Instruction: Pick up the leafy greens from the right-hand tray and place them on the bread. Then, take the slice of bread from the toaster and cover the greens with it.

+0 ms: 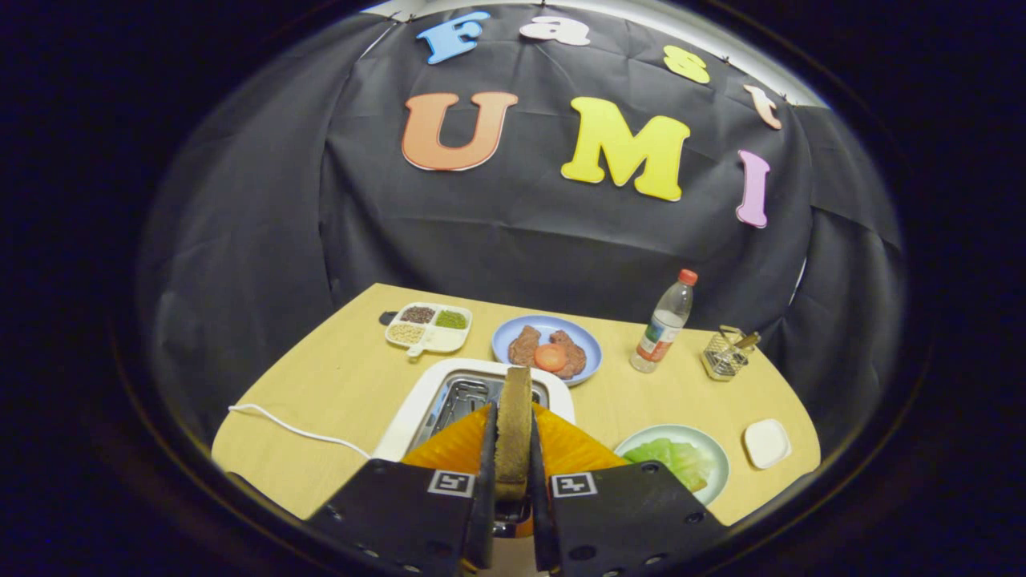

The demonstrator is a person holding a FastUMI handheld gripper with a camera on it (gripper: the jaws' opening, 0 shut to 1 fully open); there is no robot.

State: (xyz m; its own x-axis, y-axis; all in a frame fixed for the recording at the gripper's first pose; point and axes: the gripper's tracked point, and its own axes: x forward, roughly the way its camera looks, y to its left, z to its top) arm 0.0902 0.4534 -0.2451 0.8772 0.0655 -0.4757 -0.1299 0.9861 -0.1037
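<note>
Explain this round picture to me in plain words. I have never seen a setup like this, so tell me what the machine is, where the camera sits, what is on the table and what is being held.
There is no robot arm: a person carries a hand-held claw with two fingers. The camera rides on it and looks forward along those fingers, so they show at the bottom. Its wide lens bends the scene into a circle.

The claw is shut on a slice of bread, held upright on edge over the white toaster.

On the wooden table lie a green plate with leafy greens, a small white dish, a blue plate of food, a tray of grains, a water bottle, a wire basket and the toaster's white cord.
</note>
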